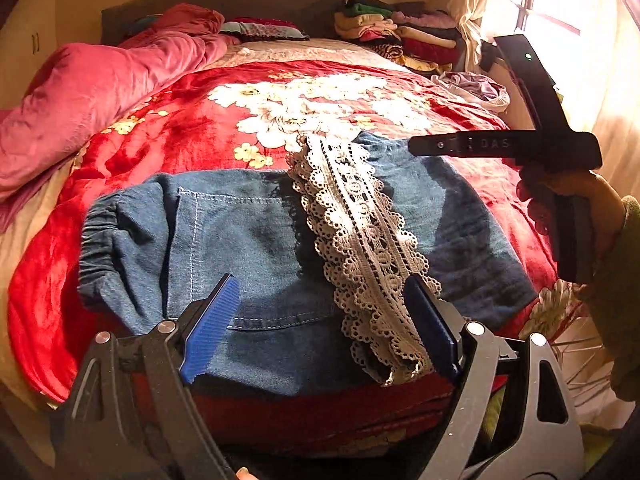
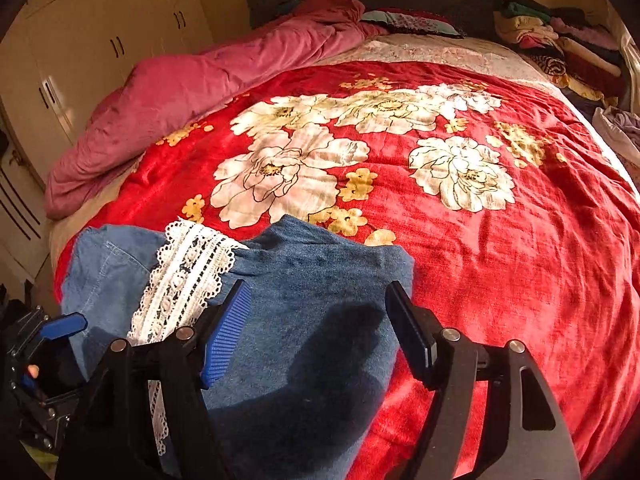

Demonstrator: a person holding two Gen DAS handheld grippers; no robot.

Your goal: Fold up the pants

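Observation:
Blue denim pants (image 1: 256, 232) lie folded into a short bundle near the front edge of a bed covered by a red floral blanket (image 1: 192, 132). A strip of white lace trim (image 1: 360, 232) runs across the top of the denim. My left gripper (image 1: 322, 280) hovers open over the near edge of the pants, with its right finger beside the lace. In the right wrist view, my right gripper (image 2: 318, 286) is open above the right part of the pants (image 2: 320, 320), with the lace (image 2: 188, 276) to its left. Neither gripper holds any cloth.
A pink quilt (image 1: 100, 92) is bunched along the bed's left side. Stacked folded clothes (image 1: 400, 32) sit at the far right corner, with a crumpled pale garment (image 1: 476, 88) in front of them. Wardrobe doors (image 2: 100, 40) stand to the left and a bright curtained window (image 1: 560, 0) to the right.

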